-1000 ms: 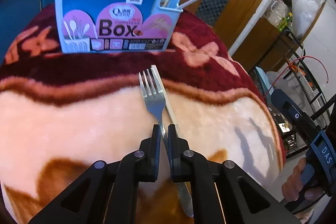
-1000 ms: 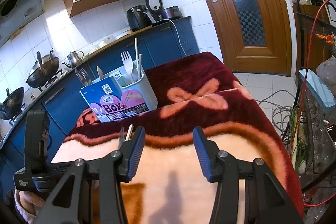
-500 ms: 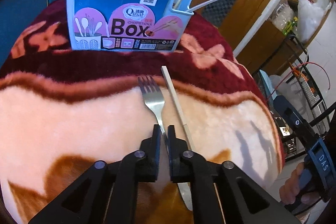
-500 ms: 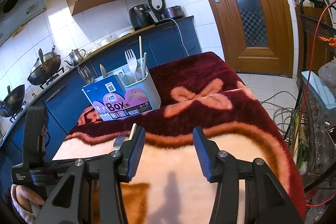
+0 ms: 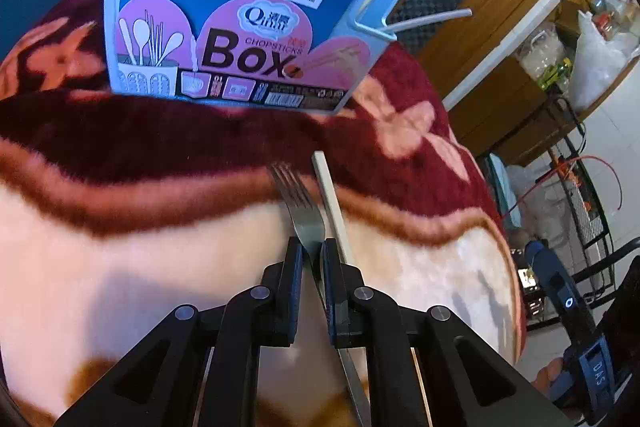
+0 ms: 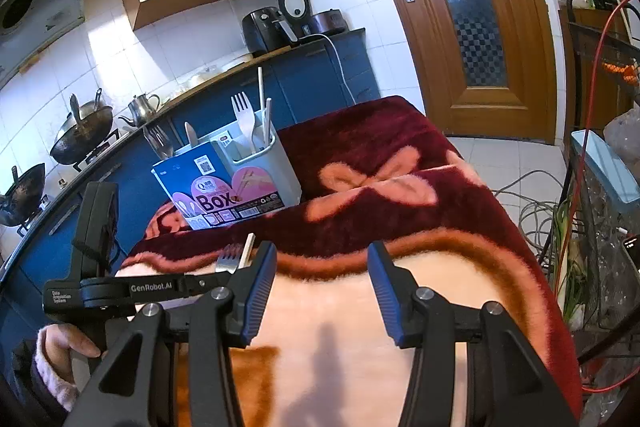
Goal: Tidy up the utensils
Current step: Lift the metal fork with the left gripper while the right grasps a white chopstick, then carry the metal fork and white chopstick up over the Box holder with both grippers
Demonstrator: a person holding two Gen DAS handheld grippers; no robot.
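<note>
Plush blanket (image 5: 120,267), dark red with a cream field and pink bow motifs, covers the table and fills most of both views.

White plastic utensil holder (image 5: 236,23) with blue-and-pink "Box" card sleeve: upper centre of the left wrist view, left of centre in the right wrist view (image 6: 236,179). It stands upright on the dark red band. A white plastic fork, pale sticks and some metal handles already stand in its compartments; which compartment holds which, I cannot tell exactly.

Left gripper (image 5: 311,255): black, lower centre of its own view, jaws drawn narrow and clamped on the neck of a stainless-steel fork (image 5: 300,203). Tines point up-frame toward the holder. In the right wrist view the fork (image 6: 227,261) shows just left of the near finger.

Right gripper (image 6: 322,263): blue-padded fingers, jaws wide, holding nothing, above the cream field.

Pale wooden chopstick (image 5: 330,203): lies just right of the fork; contact uncertain.

Step in hand, by my reading: carry the fork to the holder.

- Lift straight off the pile first, so the tines do not snag the fleece or drag the chopstick.
- Keep the clamp firm; smooth steel may pivot in the pads.
- Rotate the fork upright over an open compartment, then lower it before releasing.
- The holder looks light and sits on soft fabric, so avoid knocking its rim.
</note>
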